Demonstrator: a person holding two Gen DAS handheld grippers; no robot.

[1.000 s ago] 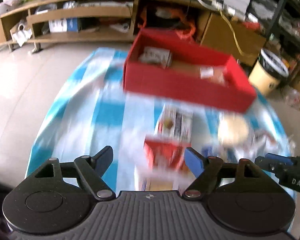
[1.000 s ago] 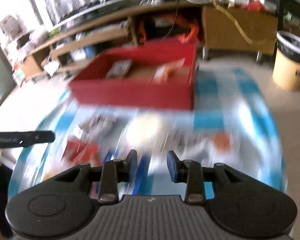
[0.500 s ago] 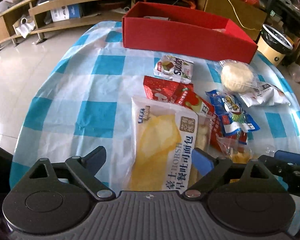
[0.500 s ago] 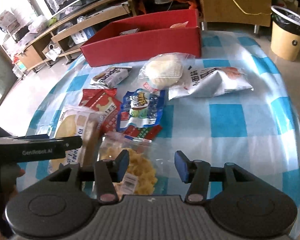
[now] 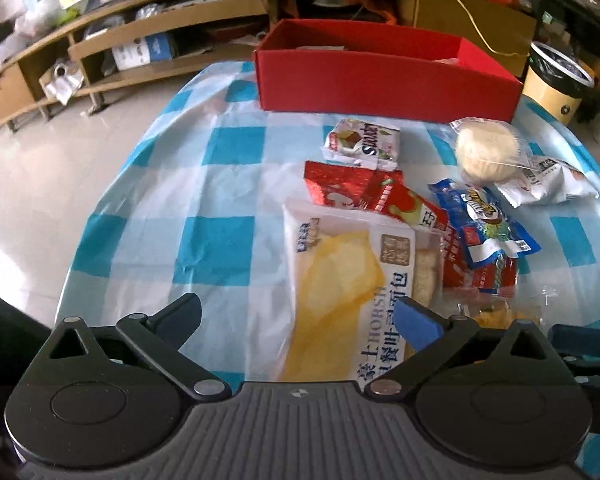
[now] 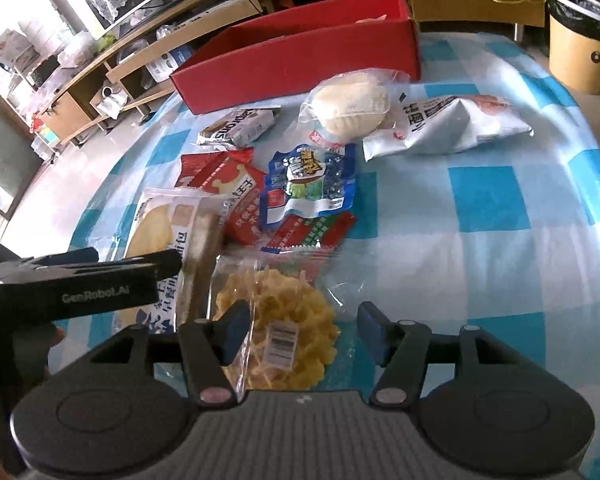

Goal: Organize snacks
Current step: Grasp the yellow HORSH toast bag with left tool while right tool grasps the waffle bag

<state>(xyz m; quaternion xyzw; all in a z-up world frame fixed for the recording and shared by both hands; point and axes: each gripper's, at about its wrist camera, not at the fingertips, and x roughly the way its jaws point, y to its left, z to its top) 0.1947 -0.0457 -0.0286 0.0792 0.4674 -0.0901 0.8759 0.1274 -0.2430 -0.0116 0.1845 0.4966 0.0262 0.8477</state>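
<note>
Where snacks crowd: glossy packets overlap before the red box point(image 5: 384, 80).
Left gripper point(image 5: 296, 316): spread wide, over bread bag point(image 5: 340, 288), just been opening.
Right gripper point(image 6: 302, 330): parted, empty, just been opening, above crinkly clear noodle bag point(image 6: 288, 328).

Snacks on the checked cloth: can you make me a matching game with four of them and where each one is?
Things:
1. bread packet
2. red box
3. yellow crisps bag
4. round white bun

Places:
A. at the far end of the table
B. between the right gripper's open jaws
C. just in front of the red box, in clear wrap
D. between the left gripper's wide open jaws

Pairs: 1-D, 2-A, 3-B, 4-C
</note>
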